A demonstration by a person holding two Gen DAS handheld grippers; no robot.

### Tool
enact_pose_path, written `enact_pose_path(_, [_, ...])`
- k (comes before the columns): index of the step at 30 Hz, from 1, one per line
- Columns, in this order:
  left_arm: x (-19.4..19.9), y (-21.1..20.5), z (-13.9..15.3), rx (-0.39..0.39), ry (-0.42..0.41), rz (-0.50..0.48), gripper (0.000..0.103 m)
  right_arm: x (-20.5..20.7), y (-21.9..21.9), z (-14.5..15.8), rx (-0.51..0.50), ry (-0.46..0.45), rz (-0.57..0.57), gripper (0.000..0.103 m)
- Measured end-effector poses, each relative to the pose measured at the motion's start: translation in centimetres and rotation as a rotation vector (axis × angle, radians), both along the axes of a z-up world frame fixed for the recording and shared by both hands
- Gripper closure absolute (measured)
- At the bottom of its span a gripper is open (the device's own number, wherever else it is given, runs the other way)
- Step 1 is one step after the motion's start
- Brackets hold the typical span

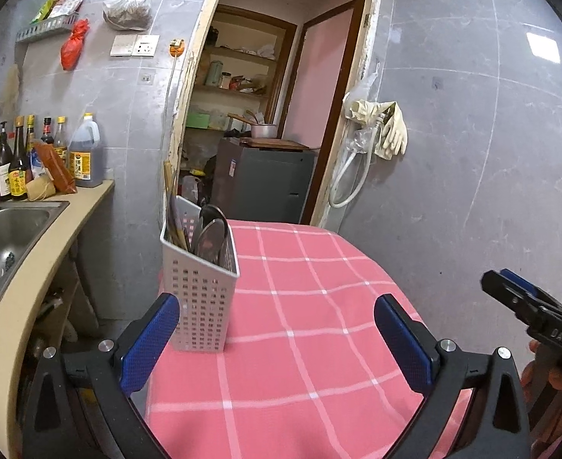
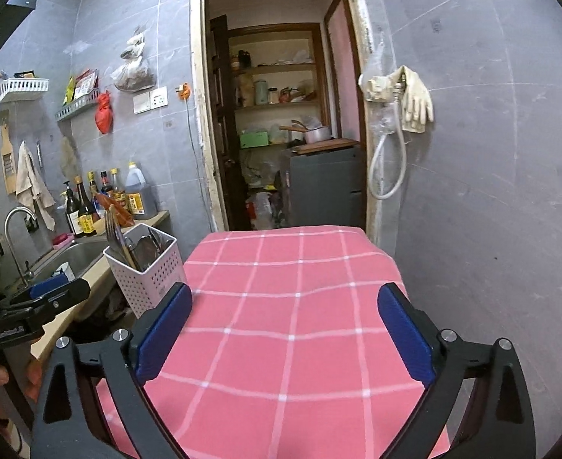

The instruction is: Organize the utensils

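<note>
A white perforated utensil holder stands upright at the left edge of the pink checked tablecloth, holding spoons and chopsticks. My left gripper is open over the cloth, its left blue finger just in front of the holder, nothing between the pads. The right wrist view shows the same holder with a fork and spoons in it, left of my right gripper, which is open and empty above the cloth. Each gripper appears at the edge of the other's view.
A beige counter with a steel sink and several sauce bottles runs along the left. A doorway to a pantry lies behind the table. Rubber gloves and a hose hang on the grey tiled wall.
</note>
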State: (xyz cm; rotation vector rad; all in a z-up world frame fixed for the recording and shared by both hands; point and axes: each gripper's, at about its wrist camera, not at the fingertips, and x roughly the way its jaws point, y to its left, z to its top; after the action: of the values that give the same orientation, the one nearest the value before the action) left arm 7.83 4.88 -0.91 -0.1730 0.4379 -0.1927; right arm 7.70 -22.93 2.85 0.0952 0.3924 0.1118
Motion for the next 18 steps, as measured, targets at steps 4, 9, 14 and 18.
enact_pose_path(4, [-1.5, -0.4, -0.1, 0.029, -0.020, 0.012, 0.001, -2.0, -0.6, -0.2, 0.012, -0.017, -0.022, 0.003])
enact_pose_path(9, [-3.6, -0.8, -0.4, 0.060, -0.055, 0.042, 0.001, -4.3, -1.1, -0.2, 0.028, -0.072, -0.046, 0.002])
enact_pose_path(14, [-4.8, -1.1, -1.0, 0.053, -0.056, 0.069, 0.000, -5.2, -1.3, -0.8, 0.028, -0.063, -0.041, 0.002])
enact_pose_path(18, [-5.0, -1.2, -1.6, 0.049, -0.043, 0.061, 0.000, -4.8, -1.4, -1.2, 0.024, -0.042, -0.036, 0.002])
